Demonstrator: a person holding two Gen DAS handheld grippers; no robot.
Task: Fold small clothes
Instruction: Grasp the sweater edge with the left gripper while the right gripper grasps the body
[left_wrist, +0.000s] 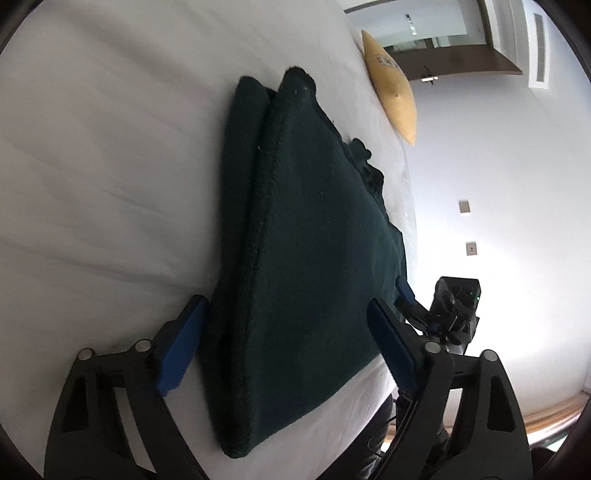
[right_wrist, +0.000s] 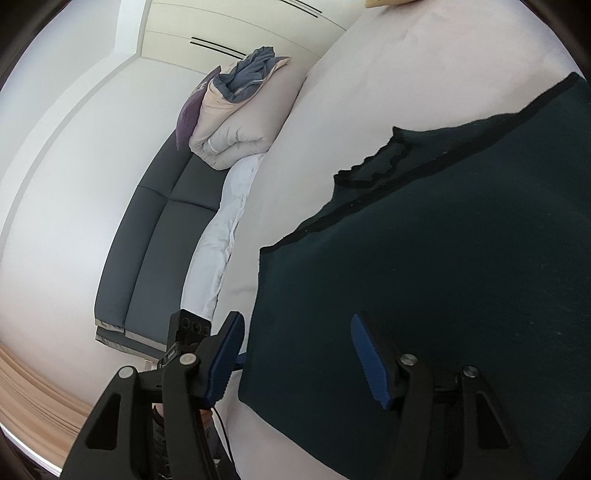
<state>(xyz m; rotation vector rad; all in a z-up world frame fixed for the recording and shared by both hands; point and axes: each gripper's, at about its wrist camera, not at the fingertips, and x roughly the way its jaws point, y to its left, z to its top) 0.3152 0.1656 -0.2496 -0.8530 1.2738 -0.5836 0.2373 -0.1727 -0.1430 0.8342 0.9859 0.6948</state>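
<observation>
My left gripper (left_wrist: 284, 339) is spread wide, its blue pads (left_wrist: 181, 343) standing on either side of the near end of the dark green garment (left_wrist: 295, 258), with nothing pinched between them. The left pad sits just beside the garment's folded edge; the other pad lies over the cloth's near right corner. The garment lies folded on the white bed (left_wrist: 92, 166), in layers, two rounded thick edges running side by side away from me. It sits close to the bed's right-hand edge in this view, and a ragged bit of the same cloth pokes out along that edge. Farther along the same edge a yellow cushion (left_wrist: 391, 85) rests on the bed. Past my right pad I can see my other gripper (left_wrist: 456, 306) by the bed's edge.

My right gripper (right_wrist: 297, 360) is also spread apart, holding nothing. Its left pad (right_wrist: 225, 360) hangs off the bed's near edge, just beside the garment (right_wrist: 443, 277); its right pad is over the dark cloth. From here the garment covers the bed's (right_wrist: 369, 92) near right part, a wavy hem showing at its far side. Beyond the bed's left edge stand a dark sofa (right_wrist: 155, 236) and a rolled pale duvet (right_wrist: 236, 133).
</observation>
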